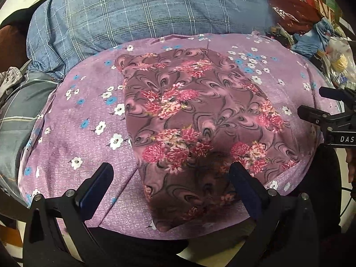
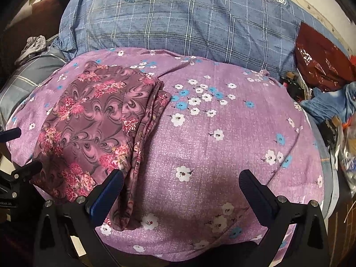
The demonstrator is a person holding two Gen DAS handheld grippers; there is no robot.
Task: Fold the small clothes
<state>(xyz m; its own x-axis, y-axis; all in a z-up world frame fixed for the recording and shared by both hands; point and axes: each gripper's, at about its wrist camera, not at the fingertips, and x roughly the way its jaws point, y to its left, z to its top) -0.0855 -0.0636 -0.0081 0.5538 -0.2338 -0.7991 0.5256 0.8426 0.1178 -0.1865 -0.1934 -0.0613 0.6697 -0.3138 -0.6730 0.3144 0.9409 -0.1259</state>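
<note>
Hovering just above the work surface, we have both tools free: the left gripper point(image 1: 171, 178) has its jaws spread wide with nothing between them, and the right gripper point(image 2: 181, 183) is likewise parted and empty. The folded floral cloth point(image 1: 195, 120) lies flat on the purple flowered sheet point(image 2: 222, 144), which is spread smooth over a rounded cushion so that we have a soft, even bed to fold on. In the right wrist view the cloth shows several stacked layers along its right edge point(image 2: 153, 111), which tells us it has been doubled over more than once; we judge this piece to be folded, or nearly so. We keep the left gripper centred over the near end of the cloth, its right finger point(image 1: 247, 182) over the fabric and its left finger over bare sheet, probably because that near edge is where a further fold or a lift would begin. The right gripper sits off to the cloth's right side, over open sheet, well placed to catch the layered edge without disturbing it. Behind the cushion a blue checked pillow point(image 2: 178, 22) acts as a backstop, and clutter lies off to the right, clear of the fold.
</note>
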